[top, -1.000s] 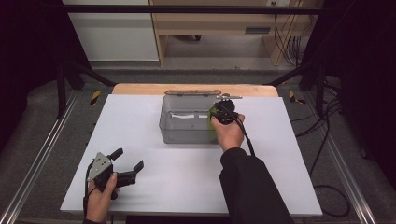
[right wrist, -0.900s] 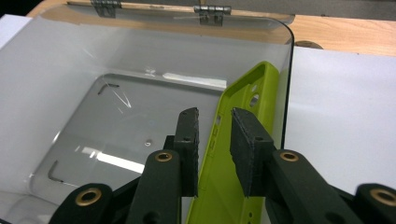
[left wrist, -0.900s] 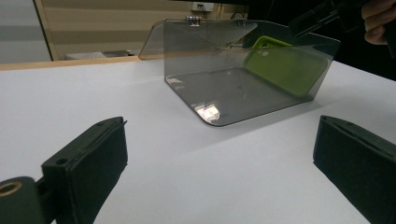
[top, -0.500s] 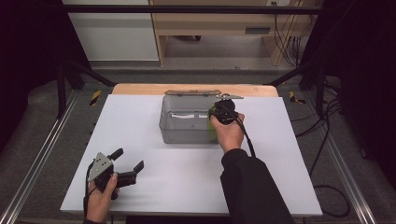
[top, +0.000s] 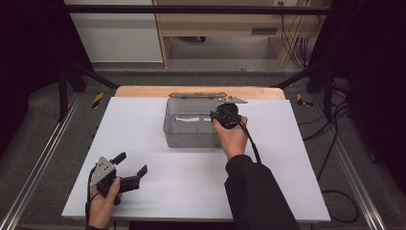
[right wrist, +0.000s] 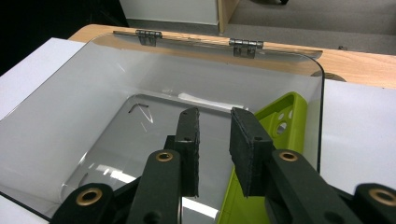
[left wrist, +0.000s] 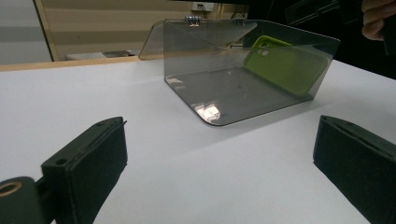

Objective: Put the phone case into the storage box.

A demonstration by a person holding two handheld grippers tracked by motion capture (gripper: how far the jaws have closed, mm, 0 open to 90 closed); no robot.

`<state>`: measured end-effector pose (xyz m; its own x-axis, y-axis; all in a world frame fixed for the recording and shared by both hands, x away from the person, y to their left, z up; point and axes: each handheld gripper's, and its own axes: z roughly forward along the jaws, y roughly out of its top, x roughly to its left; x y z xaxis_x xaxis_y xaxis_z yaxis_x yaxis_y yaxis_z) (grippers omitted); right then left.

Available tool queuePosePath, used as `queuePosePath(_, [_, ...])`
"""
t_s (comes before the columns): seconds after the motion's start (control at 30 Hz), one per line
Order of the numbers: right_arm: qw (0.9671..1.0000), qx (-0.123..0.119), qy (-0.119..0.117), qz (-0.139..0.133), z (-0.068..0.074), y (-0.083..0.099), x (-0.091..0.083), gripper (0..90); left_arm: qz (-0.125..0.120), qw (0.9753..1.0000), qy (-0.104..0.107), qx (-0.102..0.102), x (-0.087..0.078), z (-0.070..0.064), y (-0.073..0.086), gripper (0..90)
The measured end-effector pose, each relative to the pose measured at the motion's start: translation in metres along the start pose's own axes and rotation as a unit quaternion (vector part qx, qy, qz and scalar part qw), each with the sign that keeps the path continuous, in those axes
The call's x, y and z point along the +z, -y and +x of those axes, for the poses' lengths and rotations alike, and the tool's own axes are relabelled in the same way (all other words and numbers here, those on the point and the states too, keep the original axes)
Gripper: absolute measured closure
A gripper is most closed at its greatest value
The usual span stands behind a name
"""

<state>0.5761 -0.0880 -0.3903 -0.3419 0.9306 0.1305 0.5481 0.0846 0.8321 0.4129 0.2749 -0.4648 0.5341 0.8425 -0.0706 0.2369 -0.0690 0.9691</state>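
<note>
R tool (right wrist: 214,140) a bit further over box (top: 189,139), jaws near-closed.

White table (top: 158,187), clear hinged box (top: 189,129) on it, center-back, lid open

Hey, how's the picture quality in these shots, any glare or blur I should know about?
High view: table evenly lit, surroundings dark, slightly soft. Left gripper view: bright glare patch on the clear box, the green phone case dimmed through its tinted wall, near jaws blurred. Right gripper view: sharp, with light streaks on the box floor.
</note>
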Motion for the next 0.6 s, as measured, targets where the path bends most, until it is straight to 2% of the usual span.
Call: queuePosePath(0.6, [1.0, -0.007, -0.001, -0.007, -0.0009, -0.0007, -0.0005, 70.5, -0.001, 1.0, 0.001, 0.0, 0.0001, 0.0, -0.0001, 2.7])
